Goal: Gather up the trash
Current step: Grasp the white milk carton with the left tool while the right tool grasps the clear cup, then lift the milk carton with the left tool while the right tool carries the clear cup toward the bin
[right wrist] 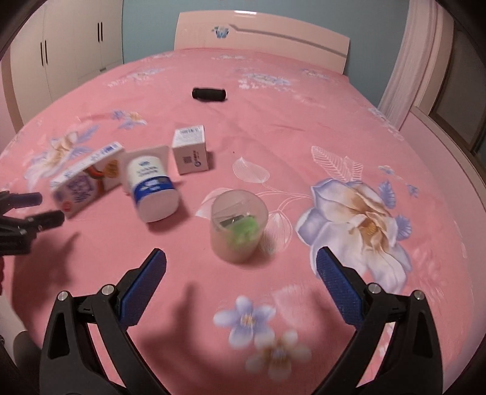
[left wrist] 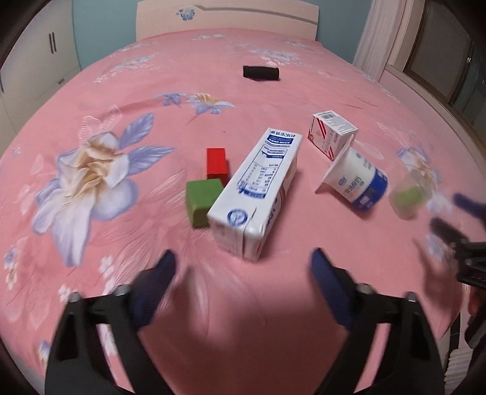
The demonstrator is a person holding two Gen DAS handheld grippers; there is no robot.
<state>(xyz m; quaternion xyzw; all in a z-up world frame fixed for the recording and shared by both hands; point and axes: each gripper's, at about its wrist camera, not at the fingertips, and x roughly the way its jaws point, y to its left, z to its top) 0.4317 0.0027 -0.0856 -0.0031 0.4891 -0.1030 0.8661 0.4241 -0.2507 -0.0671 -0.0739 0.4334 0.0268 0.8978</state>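
A long white milk carton [left wrist: 258,194] lies on the pink bed, just beyond my left gripper [left wrist: 243,267], which is open with nothing between its fingers. To the carton's right lie a tipped white-and-blue yogurt cup [left wrist: 355,179] and a small white box [left wrist: 331,133]. A translucent plastic cup [right wrist: 238,224] with something green inside stands upright just ahead of my right gripper [right wrist: 240,270], also open and empty. In the right wrist view the yogurt cup [right wrist: 152,188], small box [right wrist: 191,152] and carton [right wrist: 85,182] sit to the left.
A red block [left wrist: 216,162] and a green block [left wrist: 202,197] rest against the carton's left side. A black roll [left wrist: 261,73] lies farther up the bed [left wrist: 91,243]. The headboard [left wrist: 227,18] is at the back, wardrobes at left, a curtain at right.
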